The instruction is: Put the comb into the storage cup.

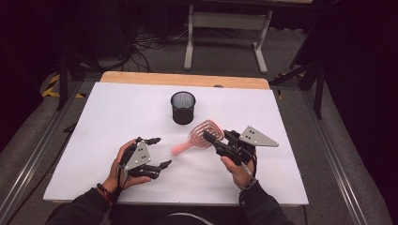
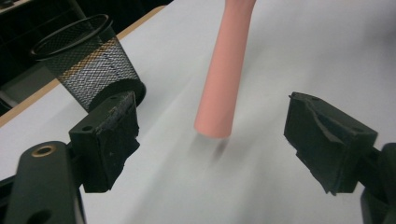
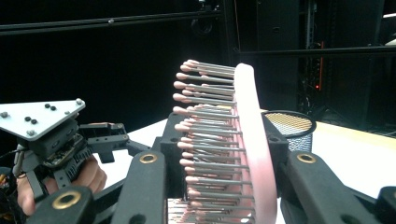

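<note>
Item: pink hairbrush (image 1: 199,136), vented paddle head, plain round handle. Your right gripper (image 1: 217,139) has the head clamped between its jaws, bristles facing one jaw in the right gripper view (image 3: 212,140).

Position: held over the middle of the white table (image 1: 94,140), nearer the front edge than the back. Its long axis slopes from the head at your right down toward your left, and the handle's free end (image 2: 212,126) hovers just above the surface.

Left gripper (image 1: 157,152): jaws spread wide, nothing between the pads; the handle tip lies just ahead of the gap, not touching either pad (image 2: 114,140). This hand is the nearer one to the handle.

Accessory: black mesh pen cup (image 1: 183,108), upright, toward the back edge, beyond the brush head.

Hand pose: both forearms enter from the front edge, with the grippers pointing inward at each other.
</note>
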A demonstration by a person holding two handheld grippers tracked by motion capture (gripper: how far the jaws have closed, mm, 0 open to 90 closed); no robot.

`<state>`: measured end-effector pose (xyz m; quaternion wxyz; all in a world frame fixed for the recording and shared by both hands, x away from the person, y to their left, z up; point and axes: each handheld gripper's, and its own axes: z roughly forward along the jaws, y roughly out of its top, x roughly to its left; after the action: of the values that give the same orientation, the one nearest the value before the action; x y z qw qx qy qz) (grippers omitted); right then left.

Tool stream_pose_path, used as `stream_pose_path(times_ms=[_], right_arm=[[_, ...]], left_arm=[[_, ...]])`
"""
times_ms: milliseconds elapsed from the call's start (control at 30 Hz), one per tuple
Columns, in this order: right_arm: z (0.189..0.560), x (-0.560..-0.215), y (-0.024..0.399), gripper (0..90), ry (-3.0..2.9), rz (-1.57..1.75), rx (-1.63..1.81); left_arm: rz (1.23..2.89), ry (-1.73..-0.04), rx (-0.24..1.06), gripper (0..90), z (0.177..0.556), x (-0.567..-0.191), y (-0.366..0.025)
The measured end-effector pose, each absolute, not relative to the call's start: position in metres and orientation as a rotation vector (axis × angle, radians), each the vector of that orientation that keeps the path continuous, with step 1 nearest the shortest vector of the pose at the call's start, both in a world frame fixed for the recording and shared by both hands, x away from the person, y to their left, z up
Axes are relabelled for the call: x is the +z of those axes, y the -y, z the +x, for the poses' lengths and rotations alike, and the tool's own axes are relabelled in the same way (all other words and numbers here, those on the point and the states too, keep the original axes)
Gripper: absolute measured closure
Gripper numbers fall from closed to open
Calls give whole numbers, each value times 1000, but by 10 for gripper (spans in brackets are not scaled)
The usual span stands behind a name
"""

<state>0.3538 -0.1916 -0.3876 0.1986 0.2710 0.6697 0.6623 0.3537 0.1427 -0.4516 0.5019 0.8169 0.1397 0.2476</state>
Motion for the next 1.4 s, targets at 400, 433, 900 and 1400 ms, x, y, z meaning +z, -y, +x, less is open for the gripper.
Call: stream_pose_path(times_ms=[400,433,900,1400], right_arm=[[353,-382,201,629,-1835,766,1846],[353,-381,202,629,-1829,766,1843],[353,-369,218,629,-1750,758,1818],[353,-351,218,629,-1701,735,1751]], left_arm=[[1946,-325,582,108,357,-449,-164],[1943,-329,580,104,357,-449,-166],[1910,-385,616,86,353,-449,-191],[1889,-455,637,74,352,-454,-216]])
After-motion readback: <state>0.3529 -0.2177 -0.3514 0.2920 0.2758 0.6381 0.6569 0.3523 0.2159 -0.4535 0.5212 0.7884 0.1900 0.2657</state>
